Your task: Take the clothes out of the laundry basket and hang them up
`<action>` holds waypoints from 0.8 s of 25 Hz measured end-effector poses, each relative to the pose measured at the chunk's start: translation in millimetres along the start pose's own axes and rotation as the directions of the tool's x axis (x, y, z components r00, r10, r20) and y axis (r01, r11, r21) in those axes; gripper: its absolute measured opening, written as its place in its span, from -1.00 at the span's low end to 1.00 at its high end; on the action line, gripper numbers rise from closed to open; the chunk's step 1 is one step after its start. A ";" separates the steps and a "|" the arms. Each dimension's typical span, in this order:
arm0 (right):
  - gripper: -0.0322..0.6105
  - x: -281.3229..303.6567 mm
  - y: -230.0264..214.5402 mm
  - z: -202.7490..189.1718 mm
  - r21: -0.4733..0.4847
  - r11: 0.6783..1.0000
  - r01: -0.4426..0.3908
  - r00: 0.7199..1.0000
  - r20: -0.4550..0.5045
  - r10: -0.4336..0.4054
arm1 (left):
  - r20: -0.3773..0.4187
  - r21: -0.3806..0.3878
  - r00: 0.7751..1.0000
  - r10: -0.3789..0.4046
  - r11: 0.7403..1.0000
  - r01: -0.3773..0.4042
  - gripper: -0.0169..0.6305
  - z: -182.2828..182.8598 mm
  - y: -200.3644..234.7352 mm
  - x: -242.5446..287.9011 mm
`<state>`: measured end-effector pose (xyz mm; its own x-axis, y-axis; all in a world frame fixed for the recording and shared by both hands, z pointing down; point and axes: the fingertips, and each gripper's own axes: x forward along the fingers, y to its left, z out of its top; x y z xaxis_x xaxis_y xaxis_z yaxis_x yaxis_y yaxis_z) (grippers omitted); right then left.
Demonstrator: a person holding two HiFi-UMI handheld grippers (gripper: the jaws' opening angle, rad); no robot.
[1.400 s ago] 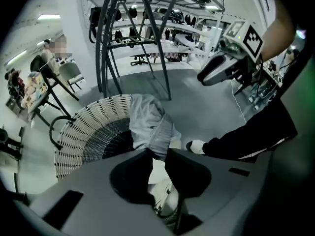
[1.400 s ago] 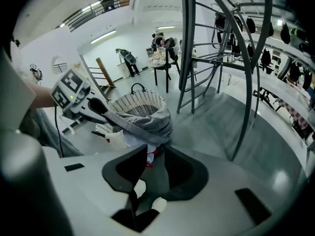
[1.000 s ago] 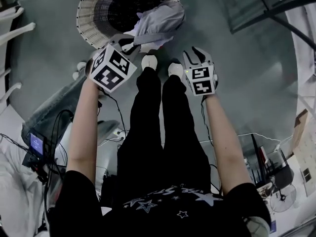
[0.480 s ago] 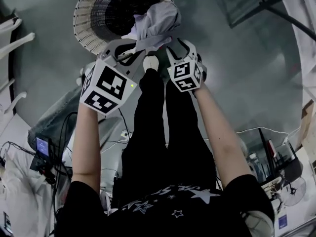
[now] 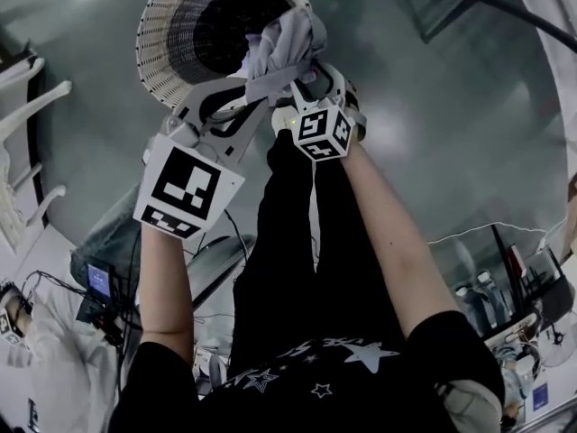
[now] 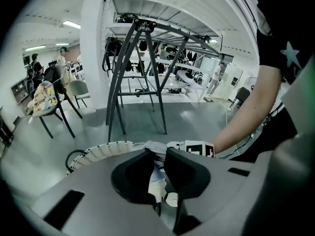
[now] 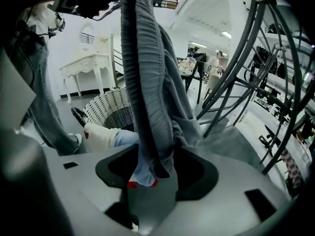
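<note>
A grey garment [image 5: 287,45] hangs over the near rim of the white wicker laundry basket [image 5: 162,39] in the head view. My left gripper [image 5: 255,84] is shut on the garment's lower edge, and pale cloth [image 6: 156,177] shows pinched between its fingers. My right gripper [image 5: 315,72] sits just right of it, under the garment. Its jaws have just been opening and stand wide. In the right gripper view the grey garment [image 7: 152,92] drapes down between those jaws [image 7: 153,156] without the pads pressing on it.
A dark tubular drying rack [image 6: 140,77] stands beyond the basket, and its legs [image 7: 246,77] rise at the right. Blue jeans [image 5: 104,242] and cables lie on the floor at the left. Chairs [image 6: 54,100] and a white table [image 7: 88,65] stand further off.
Both grippers have moved up the picture towards the basket. The right gripper has come in under the garment and its jaws have widened. The left gripper kept its hold and lifted the cloth.
</note>
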<state>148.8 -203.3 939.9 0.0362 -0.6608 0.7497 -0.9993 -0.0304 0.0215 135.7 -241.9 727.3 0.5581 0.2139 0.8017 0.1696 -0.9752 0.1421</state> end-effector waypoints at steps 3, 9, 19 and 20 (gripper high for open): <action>-0.19 6.1 -7.2 -4.3 -0.020 0.999 0.026 0.999 -0.023 -0.027 | 0.030 -0.017 1.000 0.010 1.000 -0.010 -0.72 7.0 10.1 -10.1; -0.40 6.7 -29.8 -15.1 -0.051 0.994 0.093 0.994 -0.061 -0.096 | 0.032 -0.034 0.999 0.033 0.999 -0.032 -0.72 5.8 22.9 -27.1; -0.80 -65.1 -41.5 16.8 -0.155 0.983 0.094 0.995 -0.020 -0.098 | -0.028 -0.046 0.995 0.100 0.994 -0.101 -0.72 -20.3 27.6 -80.0; -0.80 -79.5 -46.4 24.4 -0.151 0.983 0.103 0.994 -0.007 -0.105 | -0.018 -0.046 0.994 0.103 0.993 -0.104 -0.72 -16.8 24.8 -87.4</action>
<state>192.5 -167.7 863.2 0.1413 -0.6486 0.7479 -0.9800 0.0152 0.1984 77.5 -285.6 670.5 0.5583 0.1108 0.8222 0.0729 -0.9938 0.0845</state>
